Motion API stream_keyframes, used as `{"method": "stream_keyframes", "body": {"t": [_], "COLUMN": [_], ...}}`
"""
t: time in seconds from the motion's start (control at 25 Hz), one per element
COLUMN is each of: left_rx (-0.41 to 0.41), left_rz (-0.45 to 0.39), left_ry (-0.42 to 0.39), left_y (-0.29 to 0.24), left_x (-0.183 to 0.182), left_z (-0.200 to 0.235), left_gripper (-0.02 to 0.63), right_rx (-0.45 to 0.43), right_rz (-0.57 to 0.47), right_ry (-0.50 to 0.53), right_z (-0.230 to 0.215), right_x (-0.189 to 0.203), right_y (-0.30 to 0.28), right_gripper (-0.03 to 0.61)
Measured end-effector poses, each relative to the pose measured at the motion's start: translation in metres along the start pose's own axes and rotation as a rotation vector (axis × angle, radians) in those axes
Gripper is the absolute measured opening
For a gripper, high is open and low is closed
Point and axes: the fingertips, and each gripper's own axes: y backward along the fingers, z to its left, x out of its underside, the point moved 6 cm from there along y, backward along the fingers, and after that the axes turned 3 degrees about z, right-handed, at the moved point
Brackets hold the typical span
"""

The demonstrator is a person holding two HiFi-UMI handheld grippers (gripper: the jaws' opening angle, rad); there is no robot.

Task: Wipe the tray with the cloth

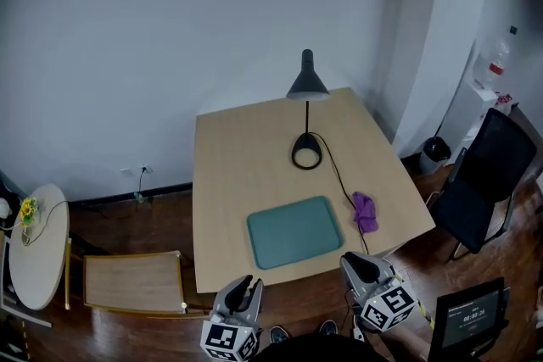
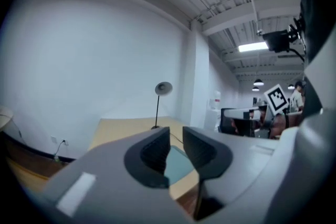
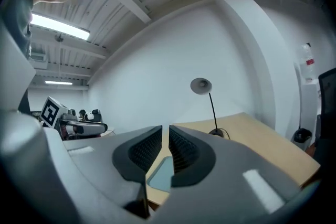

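Observation:
A teal tray [image 1: 294,231] lies empty near the front edge of the light wooden table [image 1: 246,148]. A crumpled purple cloth [image 1: 365,212] rests on the table just right of the tray, and neither gripper touches it. My left gripper [image 1: 246,286] hovers in front of the table below the tray's left corner. Its jaws stand slightly apart with nothing between them, and the tray [image 2: 177,162] shows through the gap of the left gripper [image 2: 176,140]. My right gripper [image 1: 353,261] hangs off the table's front right, shut and holding nothing. The right gripper [image 3: 165,136] points toward the tray [image 3: 160,173].
A black desk lamp [image 1: 306,102] stands at the table's back, its cord running forward past the cloth. A black chair [image 1: 484,182] stands to the right, a low wooden stool [image 1: 131,280] and a round white table [image 1: 34,254] to the left. A screen [image 1: 467,320] sits at the lower right.

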Motion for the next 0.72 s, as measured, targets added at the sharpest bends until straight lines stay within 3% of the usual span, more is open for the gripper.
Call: {"method": "stream_keyframes", "body": {"t": [0.72], "left_rx": [-0.03], "left_rz": [0.015], "left_ry": [-0.013], "left_y": [0.004], "left_x": [0.01], "left_z": [-0.005], "left_gripper": [0.1], "right_rx": [0.007], "right_rz": [-0.017], "right_ry": [0.074], "right_z": [-0.001], "right_x": [0.007], "right_y": [0.008], "right_gripper": [0.04]}}
